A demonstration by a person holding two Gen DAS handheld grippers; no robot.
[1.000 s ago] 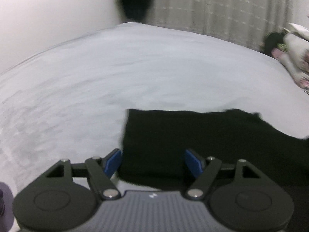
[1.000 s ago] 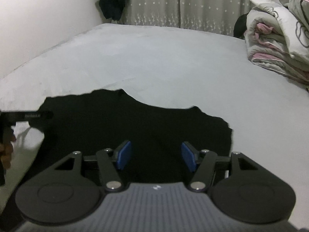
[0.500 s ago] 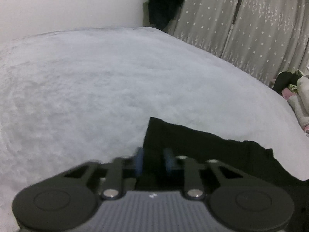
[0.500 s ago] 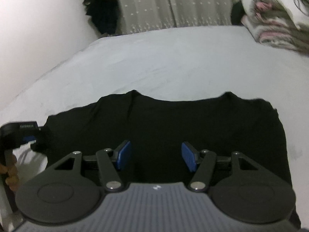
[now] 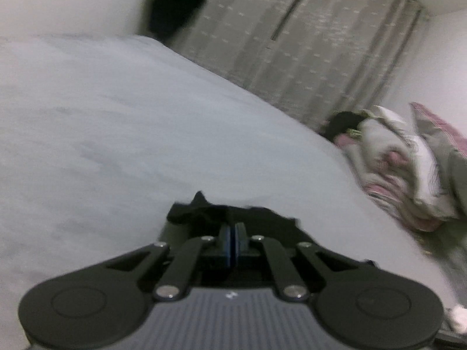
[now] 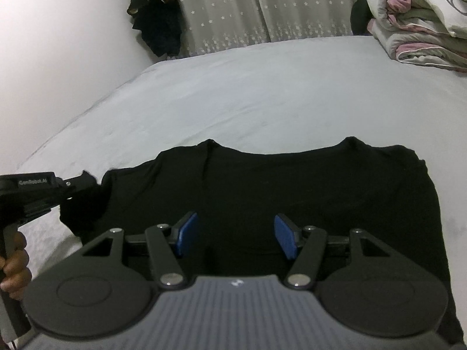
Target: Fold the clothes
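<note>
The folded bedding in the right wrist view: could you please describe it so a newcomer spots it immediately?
Start at the large pale grey bed and follow it to its far right corner. There lies the folded bedding, white with pink edging, unlike the flat black garment nearby.

Counted items: one black shirt (image 6: 292, 192) on one bed (image 6: 262, 93); my two grippers, left (image 5: 232, 240) and right (image 6: 235, 234), each with two blue-padded fingers (image 6: 186, 233); one pile of folded bedding (image 6: 417, 26); two curtain panels (image 6: 221, 8); one dark garment (image 6: 157, 20) hanging in the corner.
</note>
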